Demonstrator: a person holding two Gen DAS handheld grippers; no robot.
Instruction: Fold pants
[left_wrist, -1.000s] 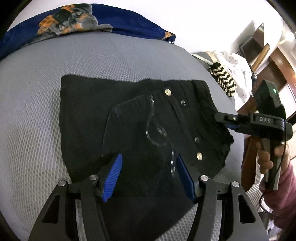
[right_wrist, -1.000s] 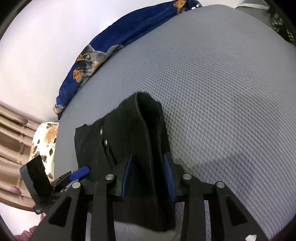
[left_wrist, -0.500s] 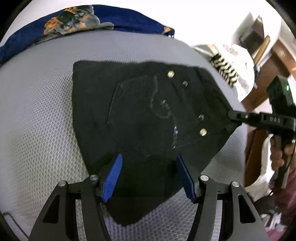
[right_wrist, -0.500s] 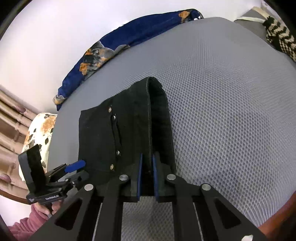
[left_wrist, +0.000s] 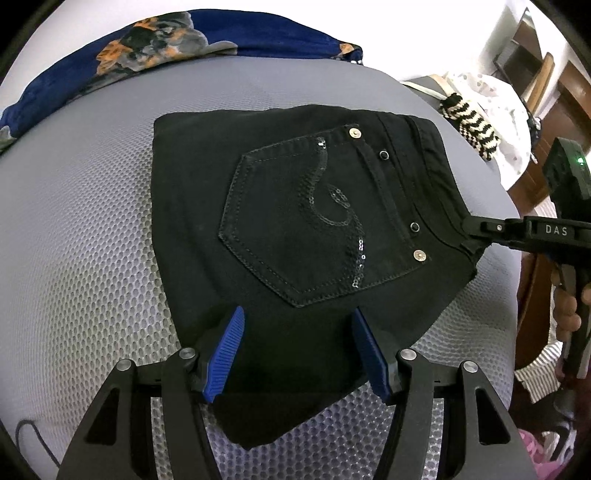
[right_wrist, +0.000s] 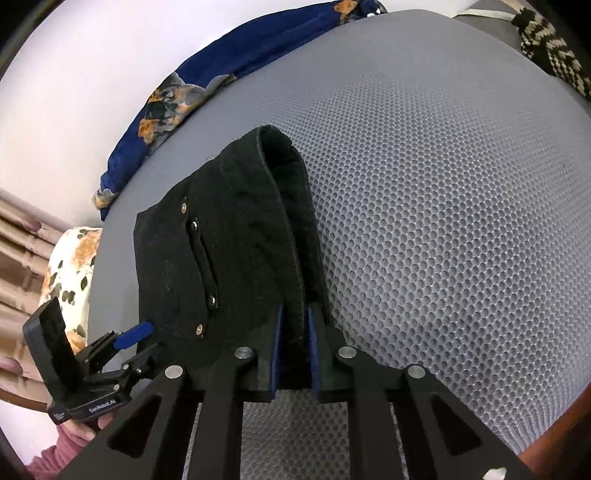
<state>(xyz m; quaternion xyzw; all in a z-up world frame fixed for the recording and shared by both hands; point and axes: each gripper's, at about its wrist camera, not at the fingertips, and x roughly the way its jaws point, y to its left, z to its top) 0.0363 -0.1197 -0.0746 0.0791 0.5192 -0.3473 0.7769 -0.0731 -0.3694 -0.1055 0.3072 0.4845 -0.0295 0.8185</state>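
The black pants (left_wrist: 295, 229) lie folded into a compact stack on the grey mesh surface (left_wrist: 81, 258), back pocket with sequins facing up. My left gripper (left_wrist: 297, 328) is open, its blue pads on either side of the stack's near edge. My right gripper (right_wrist: 294, 325) is shut on the waistband edge of the pants (right_wrist: 236, 251). In the left wrist view the right gripper (left_wrist: 476, 230) pinches the stack's right corner. In the right wrist view the left gripper (right_wrist: 125, 343) is at the stack's left side.
A blue patterned cloth (left_wrist: 177, 40) lies along the far edge of the surface. A black-and-white knit item (left_wrist: 469, 125) and white fabric (left_wrist: 506, 110) sit off the right side. Wooden furniture (left_wrist: 554, 85) stands beyond. A floral cushion (right_wrist: 70, 266) is at left.
My right gripper went from open around the waistband to shut on it. The pants stack shifted and flattened; my left gripper stayed open at the near edge.
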